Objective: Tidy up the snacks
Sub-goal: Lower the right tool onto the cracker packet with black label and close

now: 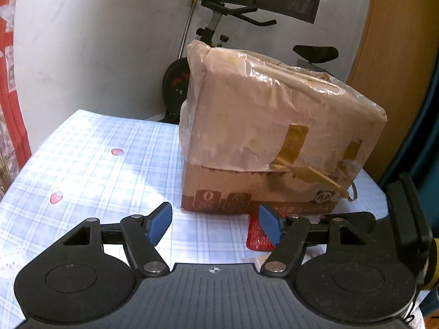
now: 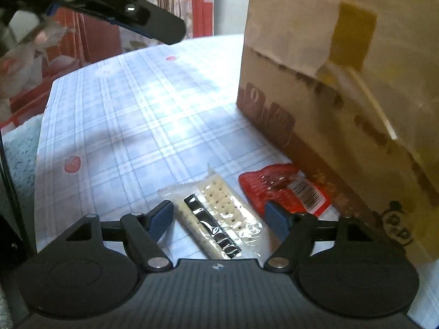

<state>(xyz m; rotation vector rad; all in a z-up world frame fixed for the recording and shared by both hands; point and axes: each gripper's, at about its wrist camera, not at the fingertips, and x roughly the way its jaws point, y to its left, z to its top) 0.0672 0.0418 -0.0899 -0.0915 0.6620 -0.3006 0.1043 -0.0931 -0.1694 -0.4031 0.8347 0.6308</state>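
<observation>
Right hand-held gripper: blue pads apart, low over surface, straddling clear-wrapped cracker pack lying flat between them; contact not discernible. Red snack packet just right of cracker pack, flat at foot of cardboard box. Left hand-held gripper: pads apart, holding nothing, facing box; red packet partly behind its right pad. Box upright on checked surface, top wrapped in plastic and brown tape. Far behind: exercise bike, grey wall.

A grey wall backs an exercise bike beside a wooden panel.
</observation>
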